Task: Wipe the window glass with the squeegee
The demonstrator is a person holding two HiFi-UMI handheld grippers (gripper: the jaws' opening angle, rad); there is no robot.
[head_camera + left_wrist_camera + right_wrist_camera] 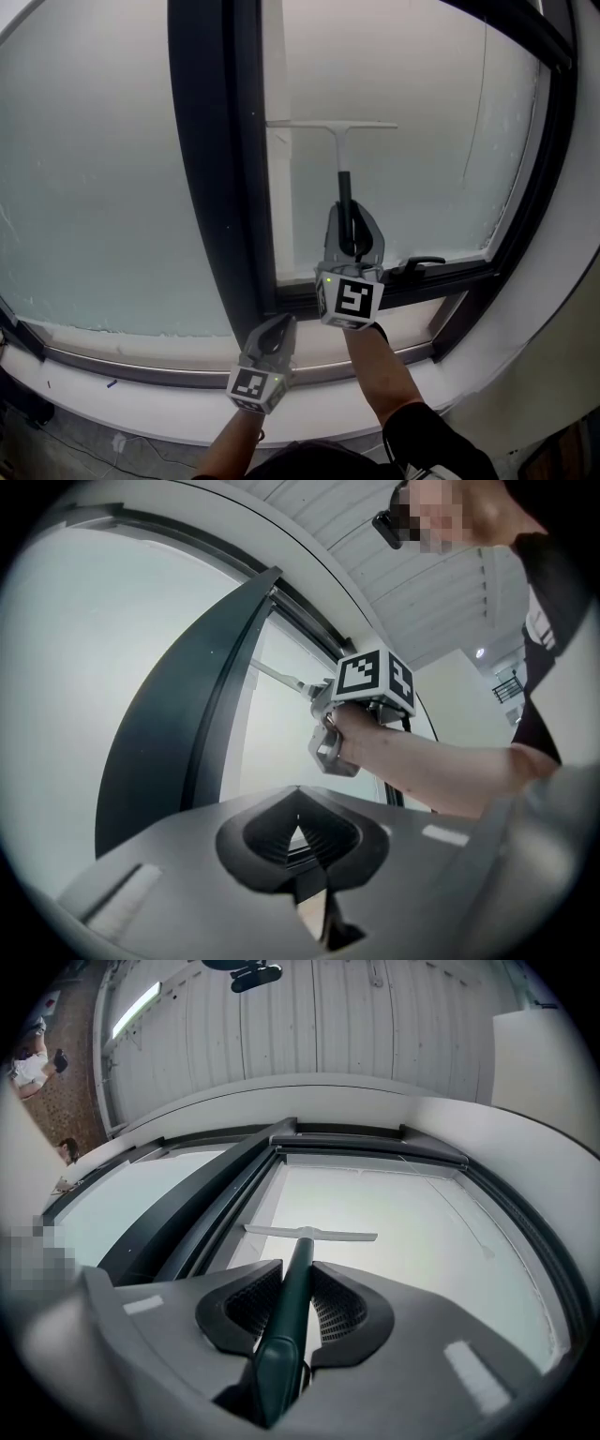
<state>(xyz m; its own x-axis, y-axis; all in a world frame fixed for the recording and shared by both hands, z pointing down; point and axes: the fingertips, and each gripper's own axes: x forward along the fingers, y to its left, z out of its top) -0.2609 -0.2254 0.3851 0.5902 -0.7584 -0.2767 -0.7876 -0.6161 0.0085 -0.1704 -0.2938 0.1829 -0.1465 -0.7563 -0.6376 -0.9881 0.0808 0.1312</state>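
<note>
The T-shaped squeegee [337,155], with a dark green handle and a pale flat blade, presses against the frosted window glass [431,141]. The right gripper [353,223] clamps its handle, and the left gripper [273,334] is closed on nothing.

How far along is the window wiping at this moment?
Done: the right gripper is shut on the squeegee. In hand: its blade seems pressed on the window glass beside the frame. Remaining: no wiped streak shows, so progress cannot be judged. The left gripper is shut, empty, by the sill.

Dark frame [211,169] btwn pale panes [94,187], white sill [141,401], ribbed ceiling [309,1026].
</note>
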